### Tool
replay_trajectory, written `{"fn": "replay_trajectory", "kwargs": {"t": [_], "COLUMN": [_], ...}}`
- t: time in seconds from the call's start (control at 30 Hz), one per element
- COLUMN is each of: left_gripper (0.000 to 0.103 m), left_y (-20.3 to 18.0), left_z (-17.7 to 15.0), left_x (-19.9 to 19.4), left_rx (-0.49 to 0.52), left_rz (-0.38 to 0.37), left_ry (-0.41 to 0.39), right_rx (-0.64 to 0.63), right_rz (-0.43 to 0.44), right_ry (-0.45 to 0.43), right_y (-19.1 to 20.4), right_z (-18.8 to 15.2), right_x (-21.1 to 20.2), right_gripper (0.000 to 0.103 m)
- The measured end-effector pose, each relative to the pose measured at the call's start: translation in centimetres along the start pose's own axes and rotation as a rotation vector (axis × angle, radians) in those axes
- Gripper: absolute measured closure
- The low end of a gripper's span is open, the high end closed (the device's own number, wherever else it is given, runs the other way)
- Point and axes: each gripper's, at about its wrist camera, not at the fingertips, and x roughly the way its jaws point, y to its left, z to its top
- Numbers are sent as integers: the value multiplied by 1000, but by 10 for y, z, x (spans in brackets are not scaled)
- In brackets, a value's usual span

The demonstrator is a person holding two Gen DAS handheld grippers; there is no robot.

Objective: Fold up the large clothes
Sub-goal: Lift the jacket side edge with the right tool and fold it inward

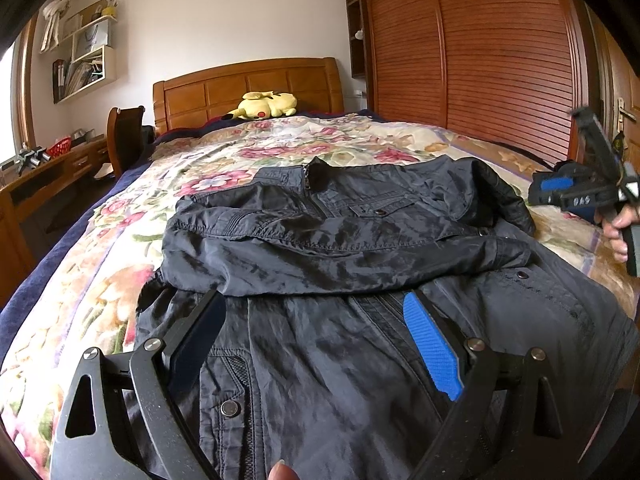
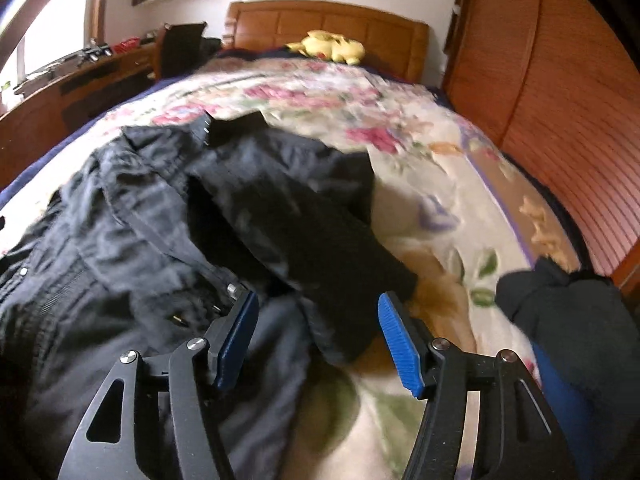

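A dark grey jacket (image 1: 352,264) lies front up on the floral bed cover (image 1: 120,280), with one sleeve folded across its chest. My left gripper (image 1: 316,316) is open and empty just above the jacket's lower front. My right gripper (image 2: 318,316) is open and empty over the jacket's (image 2: 140,240) right edge, where the other sleeve (image 2: 320,256) lies bunched. The right gripper also shows in the left wrist view (image 1: 580,196), held in a hand at the far right.
A yellow plush toy (image 1: 266,106) lies by the wooden headboard (image 1: 248,88). A wooden wardrobe (image 1: 480,60) stands to the right of the bed, a desk (image 1: 48,176) and chair (image 1: 124,136) to the left. Another dark garment (image 2: 572,312) lies on the bed's right side.
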Motion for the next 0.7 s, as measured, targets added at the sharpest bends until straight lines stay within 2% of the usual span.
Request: {"fn": "replay_trajectory", "kwargs": {"t": [0.27,0.53,0.57,0.6,0.67,0.7], "left_gripper": [12,12,12,12,12,12], "left_y": [0,0,0,0,1,1], "left_z": [0,-1,-1,-1,0,1], "left_x": [0,0,-1,-2,-3,-4], "left_rx": [0,5,5,3,-1,-2], "left_rz": [-1,-7,-9,-11,-15,-16], "left_ry": [0,1,1,-2,-7,-9], "right_rx": [19,64,92,118,134,127], "right_rz": [-17,-18,-5,7,5,-14], "right_ry": [77,90,84,79,61,49], "right_y": [-2,-12,-17,-22,-28,-29], "right_z": [0,1,1,2,4,7], "right_x": [42,65,66,66,64,62], "right_gripper": [39,41,52,59,90,92]}}
